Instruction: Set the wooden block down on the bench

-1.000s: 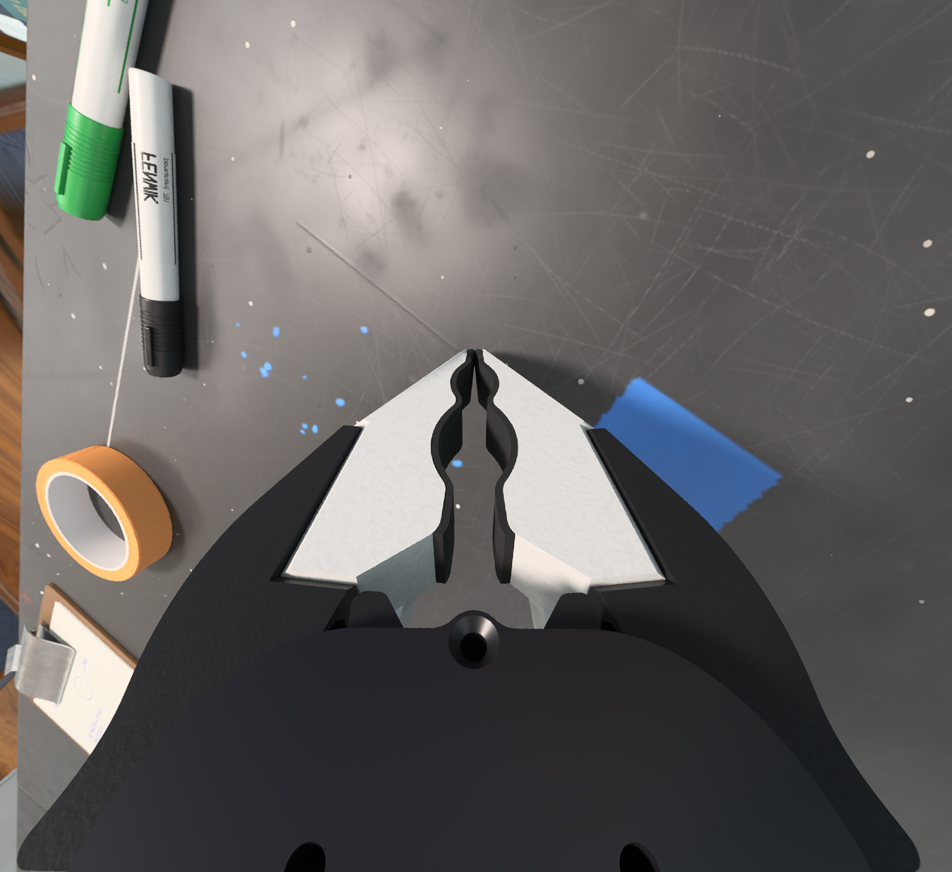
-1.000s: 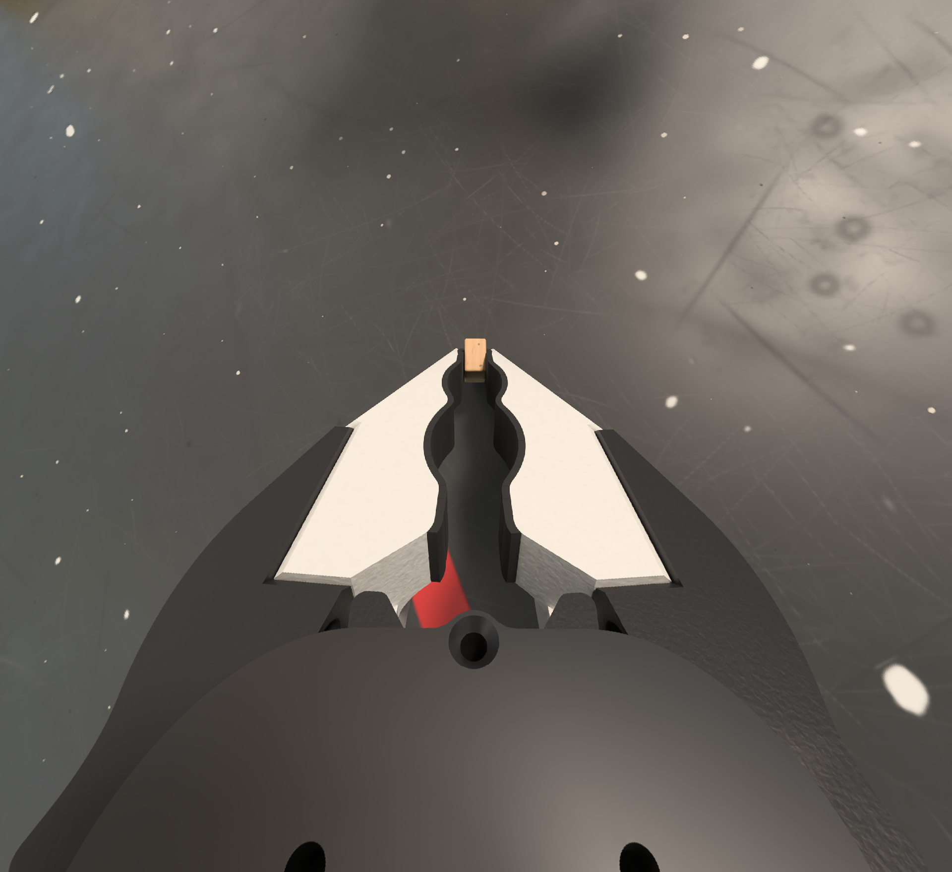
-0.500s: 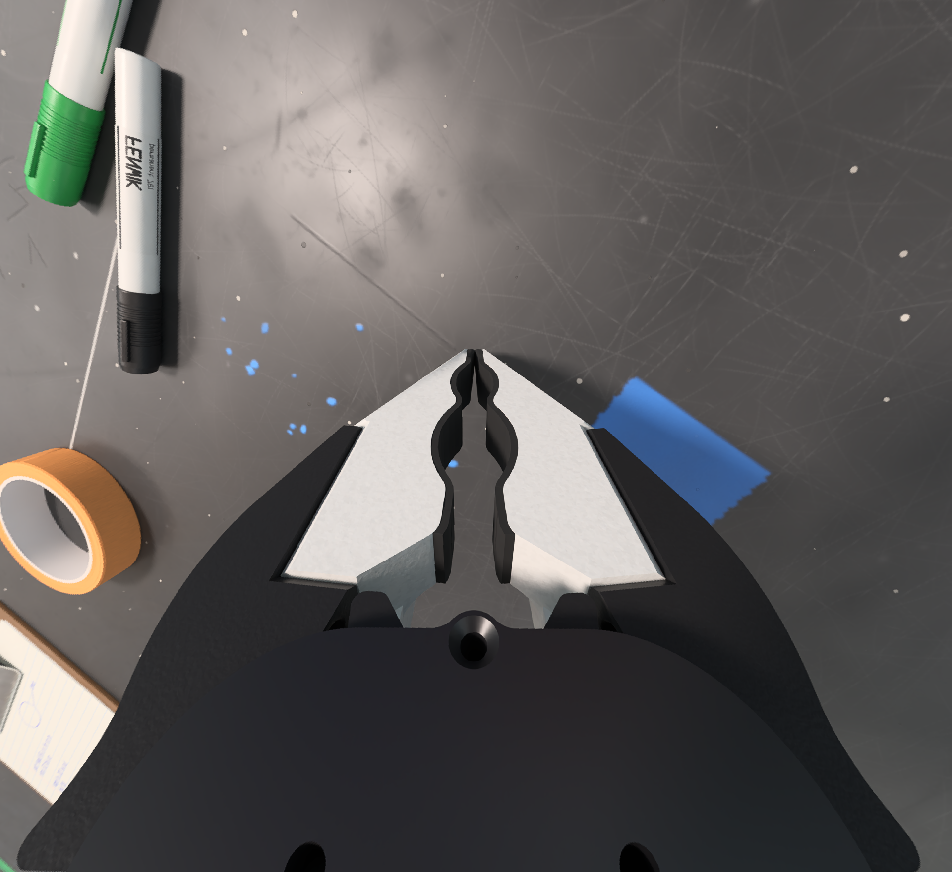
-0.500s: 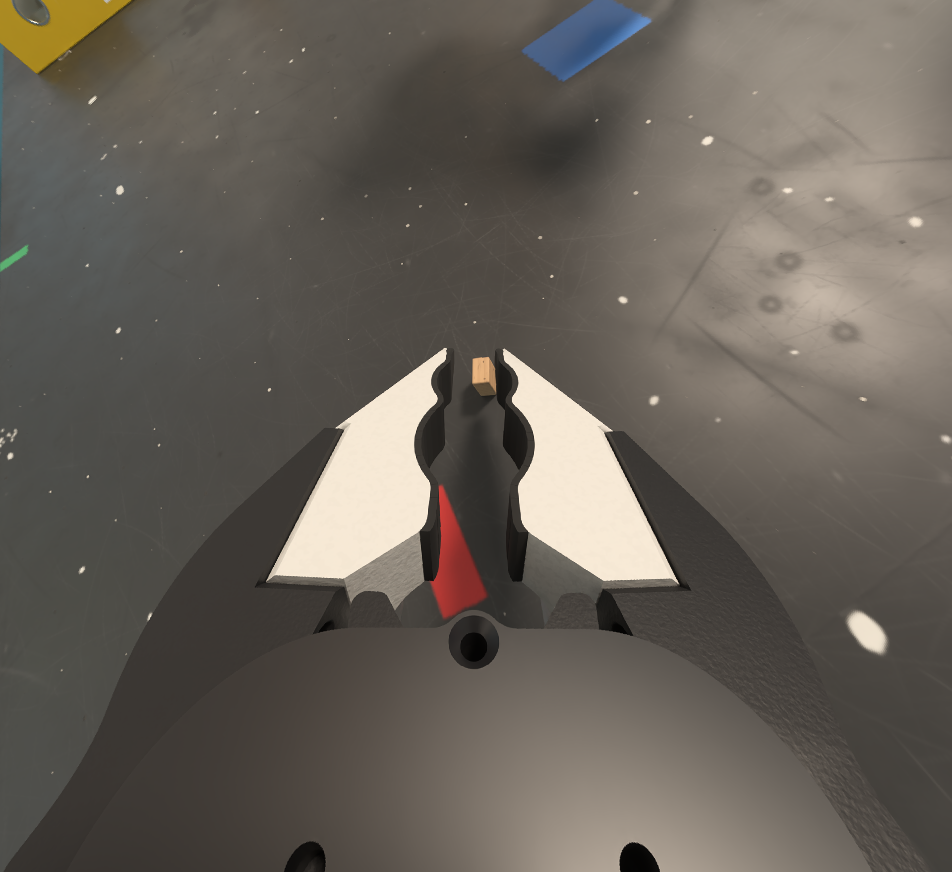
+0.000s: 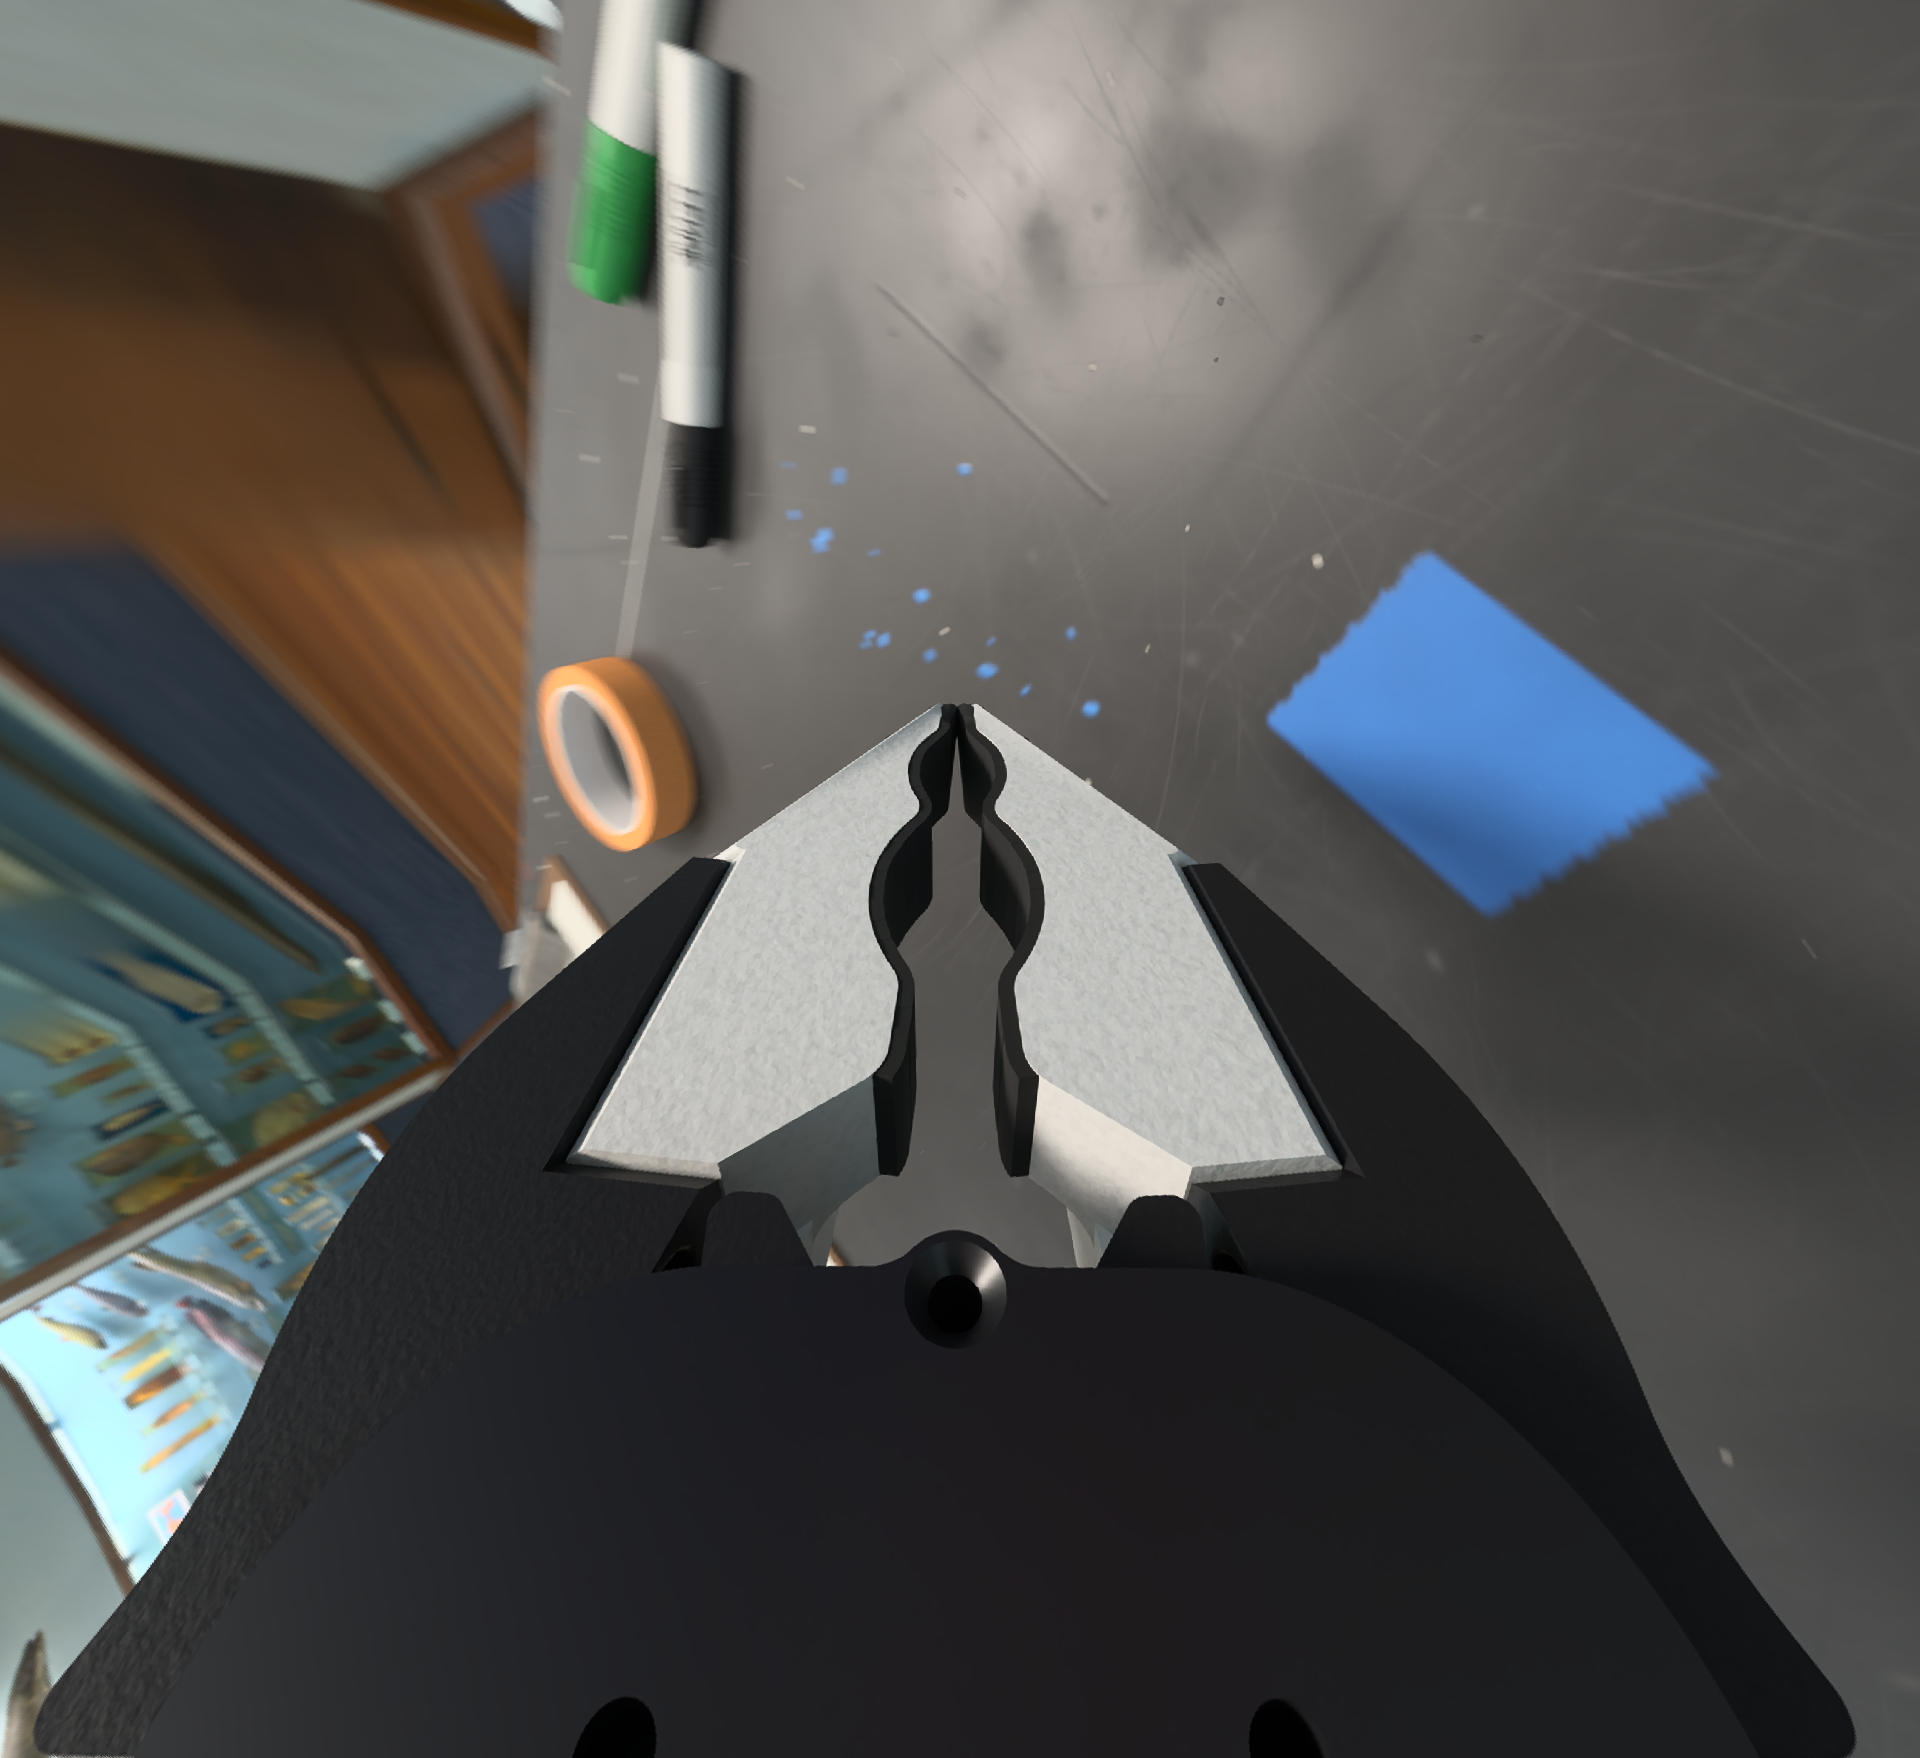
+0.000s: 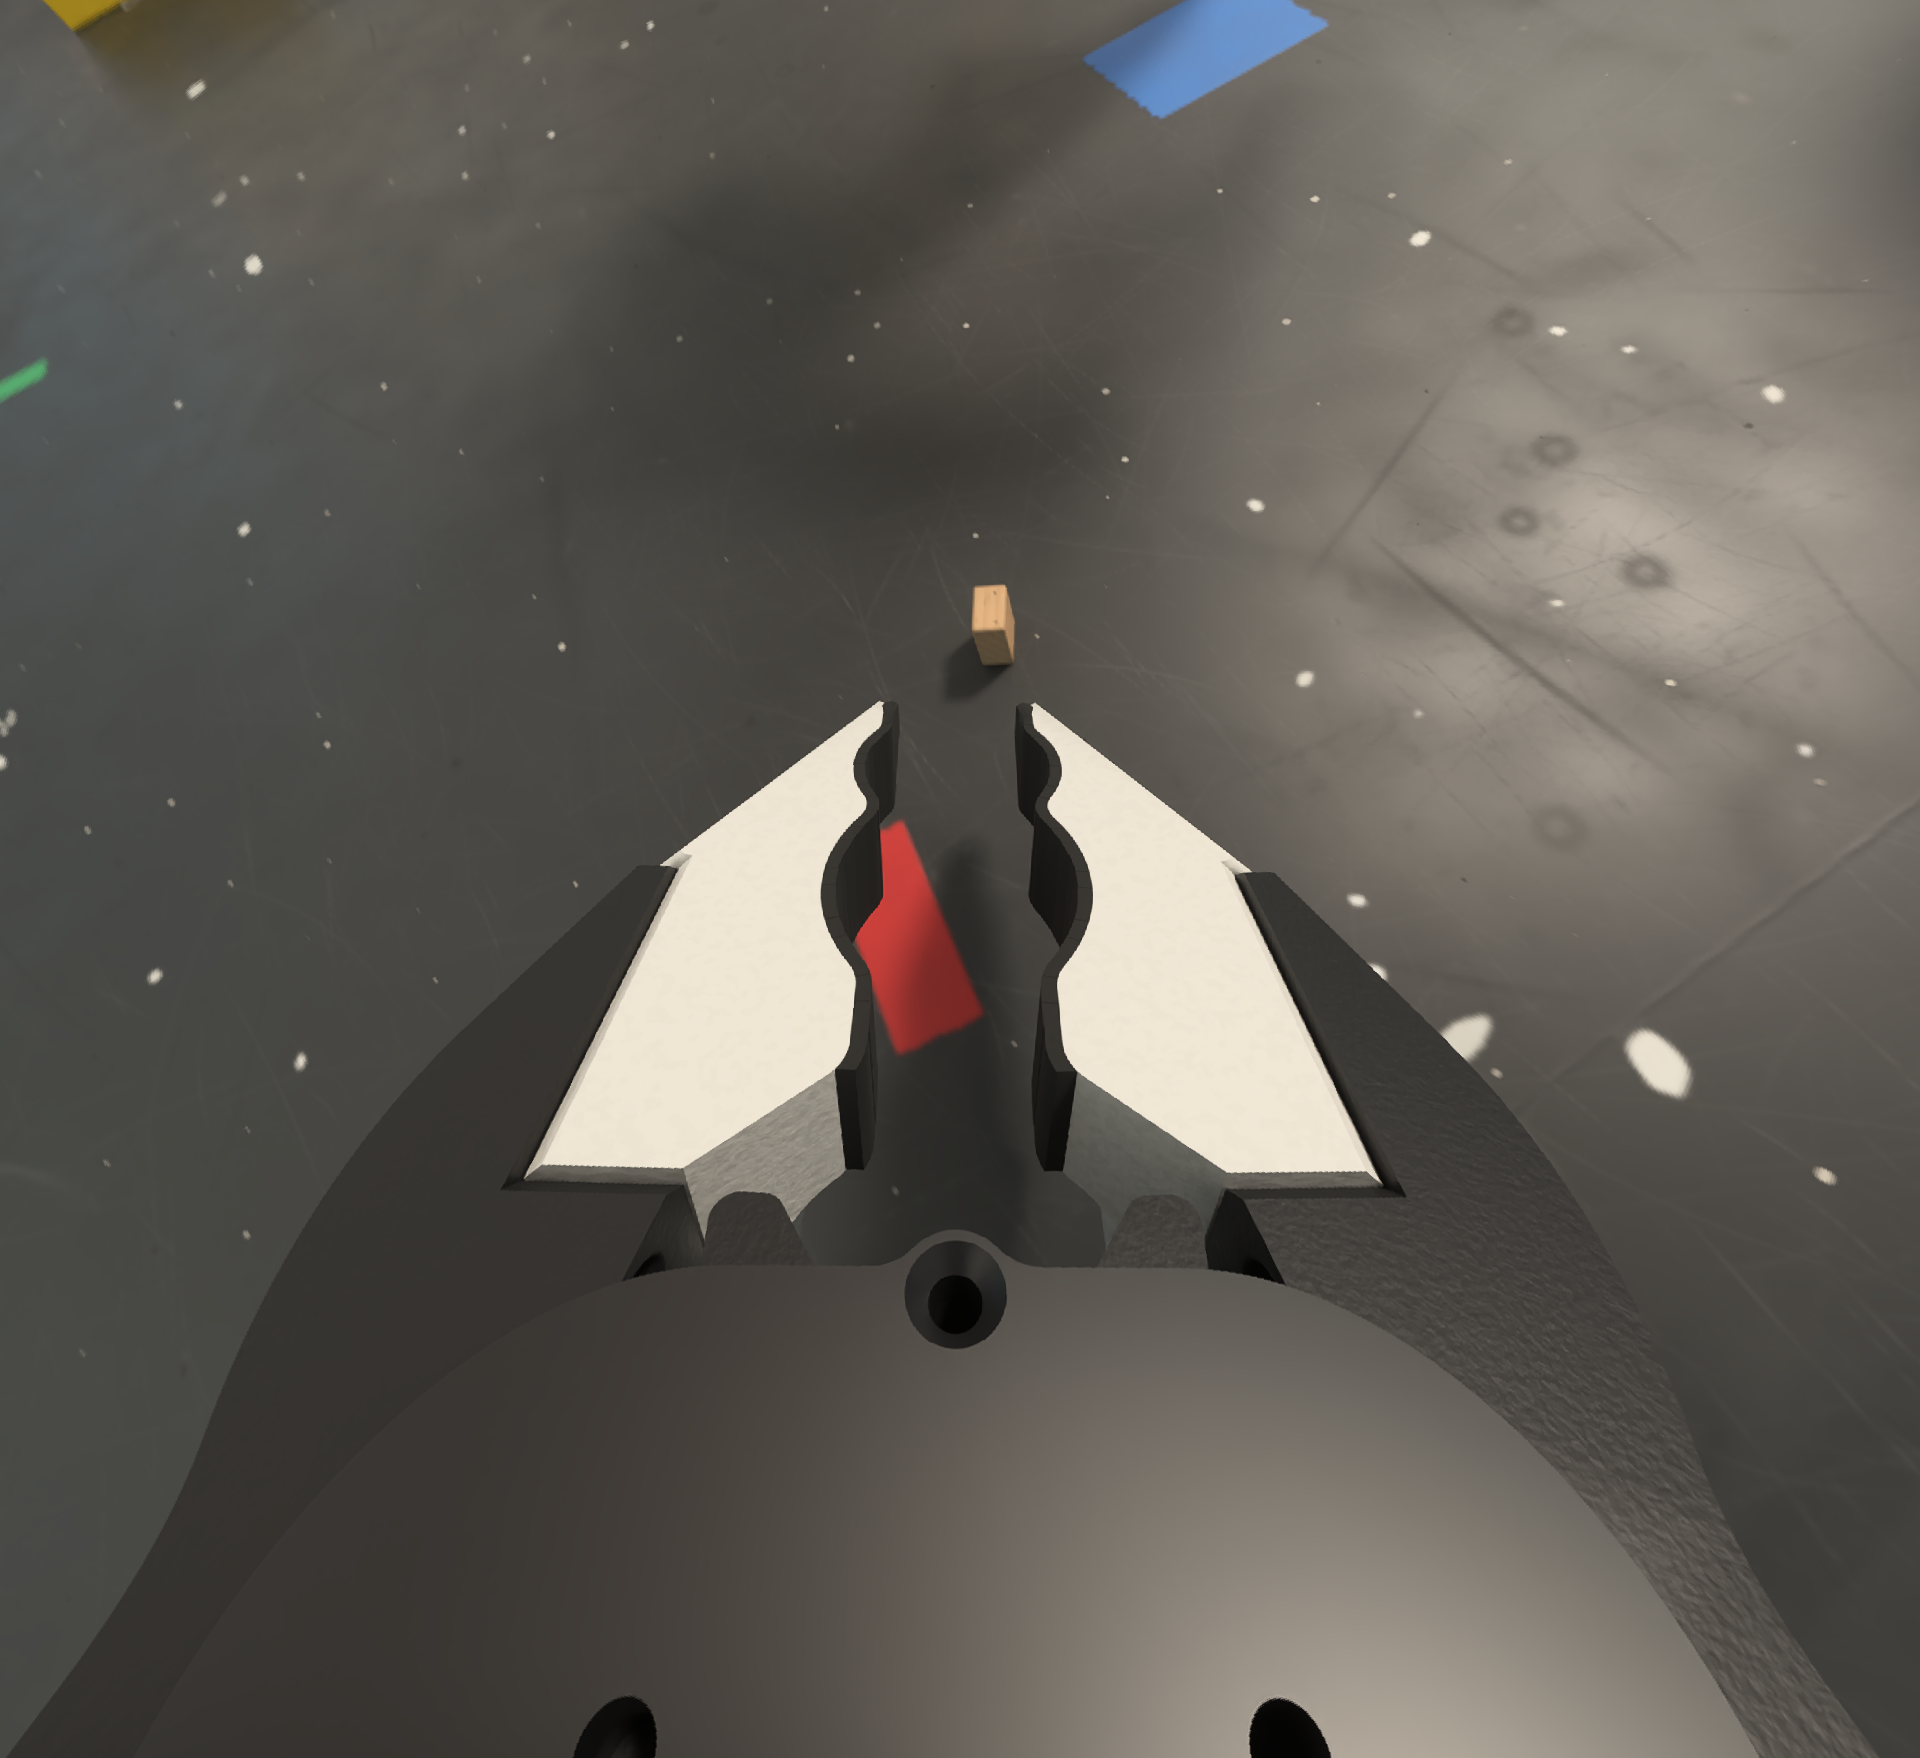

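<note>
Two claws are over the dark tabletop [image 6: 520,565]: the right claw [image 6: 957,711] gapes wide, holding nothing, with the wooden block [image 6: 993,625] standing free just ahead of its tips. The left claw [image 5: 957,711] is pinched together, empty, a blue patch [image 5: 1486,732] off to its right.

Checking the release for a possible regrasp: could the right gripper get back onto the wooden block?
Probably yes: right gripper is open, and the wooden block stands alone on the bench just beyond its fingertips.

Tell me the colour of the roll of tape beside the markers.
Orange, with a white inner core; the roll of tape shows best in the left wrist view.
</note>
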`<state>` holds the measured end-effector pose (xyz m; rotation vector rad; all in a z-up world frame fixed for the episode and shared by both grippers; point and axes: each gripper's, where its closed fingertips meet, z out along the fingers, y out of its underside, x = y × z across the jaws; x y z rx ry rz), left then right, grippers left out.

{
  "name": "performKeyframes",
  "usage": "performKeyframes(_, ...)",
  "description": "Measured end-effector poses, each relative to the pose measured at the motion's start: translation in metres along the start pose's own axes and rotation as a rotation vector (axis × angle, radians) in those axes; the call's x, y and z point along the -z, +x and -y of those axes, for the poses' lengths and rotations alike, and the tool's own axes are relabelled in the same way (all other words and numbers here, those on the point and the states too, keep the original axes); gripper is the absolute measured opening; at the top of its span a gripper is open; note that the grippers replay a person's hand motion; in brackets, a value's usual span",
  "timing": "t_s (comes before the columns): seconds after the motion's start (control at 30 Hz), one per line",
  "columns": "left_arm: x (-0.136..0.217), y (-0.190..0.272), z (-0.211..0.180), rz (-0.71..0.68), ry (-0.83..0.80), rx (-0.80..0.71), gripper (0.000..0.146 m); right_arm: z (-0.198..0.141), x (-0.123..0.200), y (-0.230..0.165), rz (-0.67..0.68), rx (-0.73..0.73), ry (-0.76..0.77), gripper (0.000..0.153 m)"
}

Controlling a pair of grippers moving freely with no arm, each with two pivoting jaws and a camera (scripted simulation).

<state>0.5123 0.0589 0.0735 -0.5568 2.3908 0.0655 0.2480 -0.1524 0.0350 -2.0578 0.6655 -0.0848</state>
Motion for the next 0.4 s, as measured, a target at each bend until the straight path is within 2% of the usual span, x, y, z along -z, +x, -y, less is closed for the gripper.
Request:
performKeyframes(0.03,0.023,-0.004,-0.001,0.043,0.047,0.003,0.0,-0.002,0.002,0.002,-0.004,0.014,-0.006,0.022)
performKeyframes(0.1,0.071,0.007,-0.003,0.005,0.144,0.047,0.0,-0.003,0.004,-0.001,0.031,0.038,-0.01,0.022)
performKeyframes(0.17,0.117,0.045,-0.003,-0.16,0.279,0.093,0.0,-0.002,0.004,-0.009,0.093,0.076,-0.027,0.022)
performKeyframes(0.23,0.156,0.103,-0.001,-0.39,0.413,0.127,0.0,0.0,0.001,-0.02,0.167,0.131,-0.04,0.022)
performKeyframes(0.3,0.176,0.159,-0.001,-0.571,0.482,0.159,0.0,0.004,-0.003,-0.028,0.211,0.167,-0.052,0.022)
performKeyframes(0.4,0.174,0.222,-0.009,-0.712,0.45,0.24,0.0,0.01,-0.013,-0.034,0.255,0.159,-0.08,0.025)
